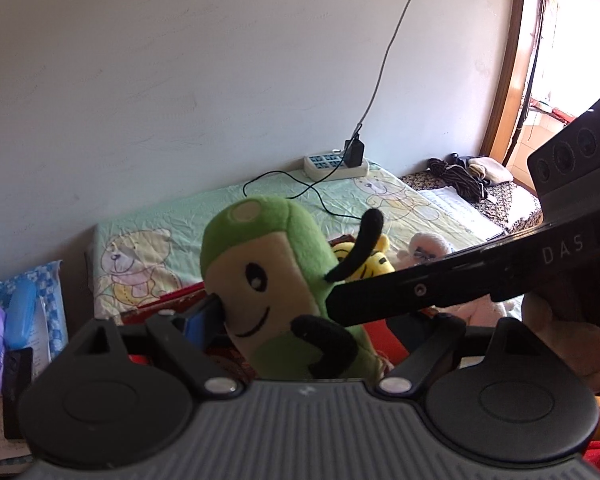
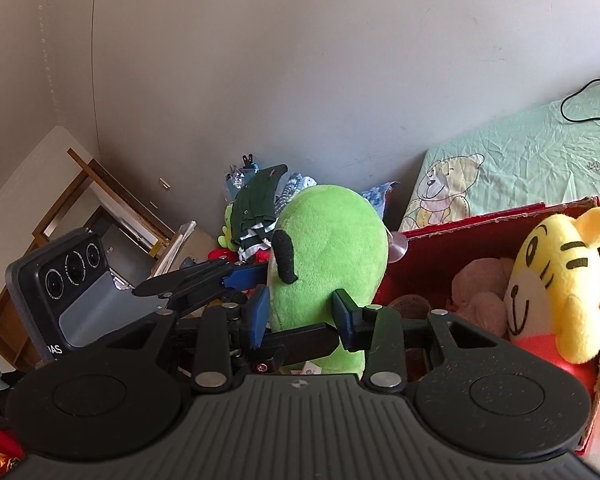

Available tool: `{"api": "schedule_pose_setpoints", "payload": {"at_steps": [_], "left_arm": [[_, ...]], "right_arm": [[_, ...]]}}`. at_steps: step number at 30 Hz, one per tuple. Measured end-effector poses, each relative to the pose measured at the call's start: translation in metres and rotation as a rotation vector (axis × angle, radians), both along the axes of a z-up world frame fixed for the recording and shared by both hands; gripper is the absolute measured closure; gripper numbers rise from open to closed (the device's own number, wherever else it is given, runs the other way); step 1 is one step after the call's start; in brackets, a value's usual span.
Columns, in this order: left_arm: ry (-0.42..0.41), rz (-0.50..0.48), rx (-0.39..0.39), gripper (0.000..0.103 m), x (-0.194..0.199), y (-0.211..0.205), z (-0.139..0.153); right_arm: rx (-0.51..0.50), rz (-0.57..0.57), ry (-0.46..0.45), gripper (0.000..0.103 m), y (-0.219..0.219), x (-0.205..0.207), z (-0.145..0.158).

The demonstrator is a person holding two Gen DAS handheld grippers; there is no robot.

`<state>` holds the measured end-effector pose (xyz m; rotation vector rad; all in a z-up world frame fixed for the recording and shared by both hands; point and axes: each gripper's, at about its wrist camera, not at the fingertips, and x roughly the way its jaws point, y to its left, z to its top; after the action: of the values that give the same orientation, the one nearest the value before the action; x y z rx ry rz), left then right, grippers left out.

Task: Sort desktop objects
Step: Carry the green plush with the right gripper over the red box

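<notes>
White power strip (image 1: pixel 335 166) with a black charger (image 1: pixel 354 152) plugged in, centre of the left view, against the wall (image 1: pixel 140 80). Black cable (image 1: pixel 300 192) trails over green bear-print sheet (image 1: pixel 148 248). Window frame (image 1: pixel 512 80) far right. In the right view, wooden frame (image 2: pixel 112 196) at left, same sheet upper right.

Left tool (image 1: pixel 300 320): right finger hidden behind the right tool's black bar; only its blue left pad (image 1: pixel 202 316) shows, so closure on the green plush toy with the smiling cream face (image 1: pixel 268 276) is unclear from this view. Toy's base is hidden behind the tool body. Yellow striped tiger plush (image 1: pixel 374 264): mostly occluded there. Red cardboard box (image 2: pixel 480 224): cut by the right edge. Pink plush (image 2: pixel 480 292) in the box: shape unreadable.
</notes>
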<state>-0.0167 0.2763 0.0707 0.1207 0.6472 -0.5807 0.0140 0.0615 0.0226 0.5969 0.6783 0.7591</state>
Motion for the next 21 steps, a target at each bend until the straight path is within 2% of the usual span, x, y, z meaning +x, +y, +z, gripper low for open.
{"api": "schedule_pose_setpoints", "payload": {"at_steps": [5,12,21], "left_arm": [[0.047,0.023,0.003,0.016,0.016,0.008,-0.018],[0.088,0.053,0.056,0.016,0.031,0.010,-0.046],[0.150,0.106,0.091,0.016,0.052,0.021,-0.068]], "right_arm": [[-0.014,-0.023,0.029,0.064,0.010,0.011,-0.015],[-0.038,-0.051,0.092,0.064,0.021,0.022,-0.039],[-0.026,-0.040,0.170,0.064,0.034,0.045,-0.062]]}}
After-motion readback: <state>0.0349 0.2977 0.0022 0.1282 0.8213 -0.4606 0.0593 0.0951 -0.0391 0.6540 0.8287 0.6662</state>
